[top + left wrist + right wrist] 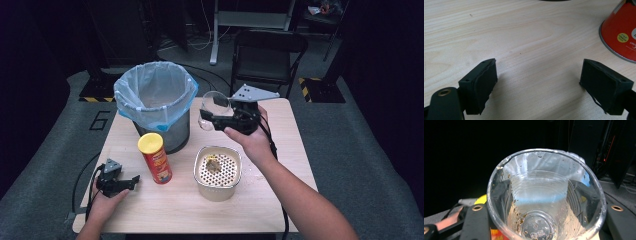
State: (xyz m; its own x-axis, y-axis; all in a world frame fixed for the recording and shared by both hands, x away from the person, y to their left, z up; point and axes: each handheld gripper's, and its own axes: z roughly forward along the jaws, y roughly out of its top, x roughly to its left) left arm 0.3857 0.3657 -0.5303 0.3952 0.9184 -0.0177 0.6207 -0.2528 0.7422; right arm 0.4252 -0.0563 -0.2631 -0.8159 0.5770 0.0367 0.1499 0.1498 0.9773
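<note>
Nearest the camera, a thin clear plastic cup is pinched at its ribbed wall by the right tongs, held in the air at about 12 o'clock from the metal strainer pot, beside the lined bin. It is judged light, soft and easily crushed; crumbs, probably wet, cling inside. The left tongs are spread over the wooden desk, near the smooth red can.
</note>
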